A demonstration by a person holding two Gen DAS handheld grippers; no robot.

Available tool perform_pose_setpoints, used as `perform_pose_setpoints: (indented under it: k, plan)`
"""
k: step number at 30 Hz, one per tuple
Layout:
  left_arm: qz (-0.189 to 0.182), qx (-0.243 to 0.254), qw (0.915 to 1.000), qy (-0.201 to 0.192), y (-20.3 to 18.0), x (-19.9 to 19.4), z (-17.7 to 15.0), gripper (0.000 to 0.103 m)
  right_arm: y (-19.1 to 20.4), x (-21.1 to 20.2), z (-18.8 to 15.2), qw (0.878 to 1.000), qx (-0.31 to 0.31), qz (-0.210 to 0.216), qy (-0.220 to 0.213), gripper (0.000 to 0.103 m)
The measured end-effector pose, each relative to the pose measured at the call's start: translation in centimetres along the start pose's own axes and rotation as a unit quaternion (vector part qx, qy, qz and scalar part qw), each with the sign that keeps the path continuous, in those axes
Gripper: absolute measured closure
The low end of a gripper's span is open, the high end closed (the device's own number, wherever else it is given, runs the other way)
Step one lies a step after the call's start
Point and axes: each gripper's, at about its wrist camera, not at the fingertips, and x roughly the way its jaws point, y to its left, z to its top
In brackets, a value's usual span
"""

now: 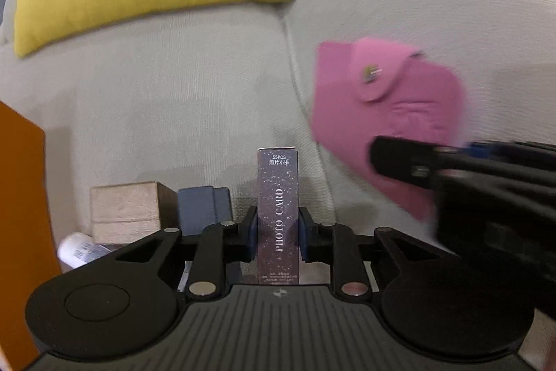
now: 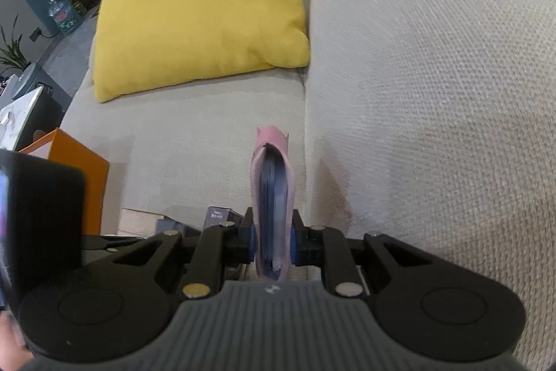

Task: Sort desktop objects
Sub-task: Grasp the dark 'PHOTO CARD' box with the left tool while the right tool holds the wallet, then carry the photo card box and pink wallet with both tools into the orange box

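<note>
The tall dark starry box (image 1: 278,218) just right of the blue box (image 1: 201,209) reads "55PCS" on top and "PHOTO CARD" down its face.

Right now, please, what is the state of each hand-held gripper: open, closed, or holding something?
Left hand-held gripper: closed on the photo card box.
Right hand-held gripper: closed on the pink card holder.

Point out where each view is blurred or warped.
Left wrist view: pink wallet and the right tool holding it are motion-smeared; the photo card box stays sharp. Right wrist view: mostly crisp, sofa weave clear; fisheye bends the yellow cushion and darkens the corners.
</note>
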Motion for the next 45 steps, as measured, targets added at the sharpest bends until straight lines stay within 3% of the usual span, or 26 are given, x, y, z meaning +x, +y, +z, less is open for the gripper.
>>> perform_pose_setpoints:
  k: [6,10,15,20,24,28,34,39,45]
  plan:
    - [-0.030,0.023,0.9985,-0.040,2.5,-6.2,-1.0,0.078,1.4,-2.2,0.3,0.999,0.008,0.035,-0.027,0.085]
    - [-0.035,0.033,0.9949,-0.089,5.8,-10.6,-3.0,0.078,3.4,-3.9,0.1,0.997,0.005,0.073,-0.031,0.085]
    - [-0.017,0.060,0.9855,-0.158,10.7,-15.3,-6.5,0.078,7.2,-4.4,-0.4,0.992,0.004,0.124,-0.012,0.085]
    - [0.019,0.029,0.9800,-0.196,16.8,-19.1,-10.3,0.078,13.2,-4.6,-0.7,0.986,-0.029,0.161,0.015,0.085]
    - [0.031,-0.028,0.9809,-0.190,22.0,-19.3,-11.0,0.078,19.3,-3.6,-1.5,0.980,-0.065,0.184,0.031,0.085]
    - [0.017,-0.077,0.9833,-0.164,26.0,-18.0,-12.1,0.078,24.9,-0.4,-3.0,0.976,-0.093,0.192,0.050,0.085]
    - [-0.003,-0.120,0.9857,-0.118,31.4,-15.7,-13.7,0.078,31.6,5.2,-7.4,0.974,-0.147,0.161,0.054,0.085]
    - [-0.005,-0.136,0.9874,-0.080,33.2,-14.7,-16.1,0.078,33.5,8.5,-9.7,0.978,-0.152,0.128,0.059,0.085]
    - [0.001,-0.143,0.9885,-0.048,33.7,-11.7,-15.6,0.078,33.4,9.9,-10.4,0.984,-0.147,0.097,0.033,0.085]
